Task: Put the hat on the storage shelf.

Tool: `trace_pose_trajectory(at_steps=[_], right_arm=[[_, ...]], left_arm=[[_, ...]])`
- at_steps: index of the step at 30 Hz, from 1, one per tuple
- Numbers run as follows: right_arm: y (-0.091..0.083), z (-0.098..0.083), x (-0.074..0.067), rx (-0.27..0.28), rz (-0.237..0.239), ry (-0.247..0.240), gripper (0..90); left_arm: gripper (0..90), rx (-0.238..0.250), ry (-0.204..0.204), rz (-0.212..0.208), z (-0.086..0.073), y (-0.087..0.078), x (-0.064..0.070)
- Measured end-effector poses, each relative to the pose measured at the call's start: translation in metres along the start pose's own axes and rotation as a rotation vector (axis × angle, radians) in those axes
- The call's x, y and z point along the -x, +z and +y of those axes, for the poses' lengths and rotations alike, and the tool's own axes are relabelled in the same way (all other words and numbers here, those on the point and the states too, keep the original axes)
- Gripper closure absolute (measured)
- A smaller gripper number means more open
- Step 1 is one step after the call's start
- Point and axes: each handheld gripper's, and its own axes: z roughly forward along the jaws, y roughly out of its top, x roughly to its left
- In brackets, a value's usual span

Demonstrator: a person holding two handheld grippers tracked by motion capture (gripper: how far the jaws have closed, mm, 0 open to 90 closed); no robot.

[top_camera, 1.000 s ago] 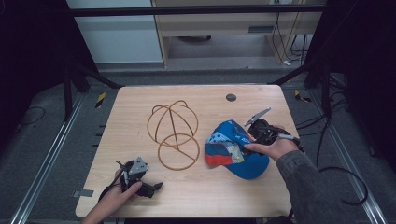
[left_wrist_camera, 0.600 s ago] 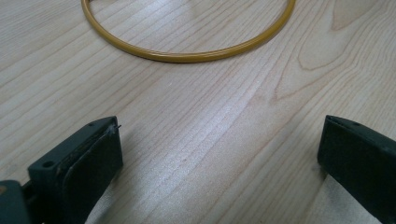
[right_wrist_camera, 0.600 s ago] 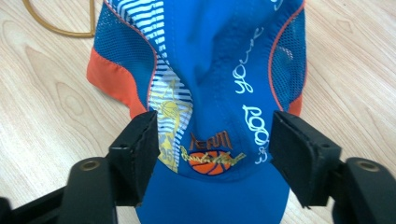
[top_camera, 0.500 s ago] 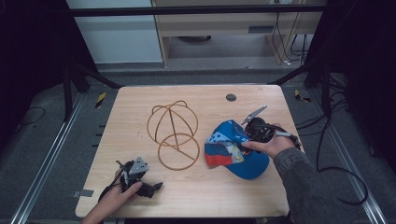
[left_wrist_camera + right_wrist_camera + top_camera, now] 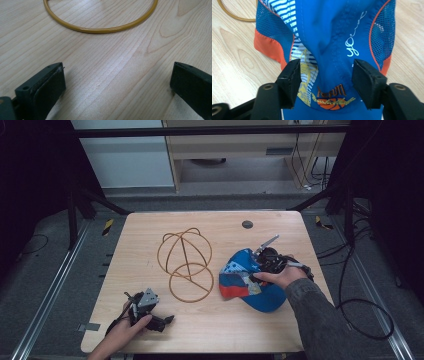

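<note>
Right tongs [image 5: 325, 80] just closing, jaws either side of blue cap [image 5: 332, 37] fabric, not visibly pinching. Left tongs [image 5: 117, 82] spread over bare tabletop [image 5: 105, 65], near wire ring [image 5: 100, 30].

So the wire hat stand [image 5: 186, 265] sits about mid-table [image 5: 150, 230], with the cap [image 5: 245, 280] just right of it, nearer the right edge. The left gripper [image 5: 167, 320] rests by the near-left corner; the right gripper [image 5: 252, 277] is on the cap.

You see a blue cap [image 5: 332, 32] with orange trim, striped panels and white script; a mustard-yellow wire stand [image 5: 186, 262]; a pale wood-grain bench [image 5: 150, 235].
</note>
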Motion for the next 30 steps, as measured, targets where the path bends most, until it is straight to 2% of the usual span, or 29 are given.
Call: trace_pose_trajectory(at_steps=[4,8,12,18,30], right_arm=[[0.006,0.0,0.0,-0.021,0.011,-0.005,55.3],[0.007,-0.001,0.0,-0.019,0.018,-0.007,75.2],[0.007,-0.001,0.001,-0.016,0.036,-0.023,85.6],[-0.001,-0.001,0.002,-0.013,0.034,-0.029,89.8],[-0.046,0.0,0.007,0.071,0.018,-0.021,89.9]], left_arm=[[0.0,0.0,0.0,0.0,0.0,0.0,0.0],[0.0,0.0,0.0,0.0,0.0,0.0,0.0],[0.0,0.0,0.0,0.0,0.0,0.0,0.0],[0.0,0.0,0.0,0.0,0.0,0.0,0.0],[0.0,0.004,-0.004,0.0,0.0,0.0,0.0]])
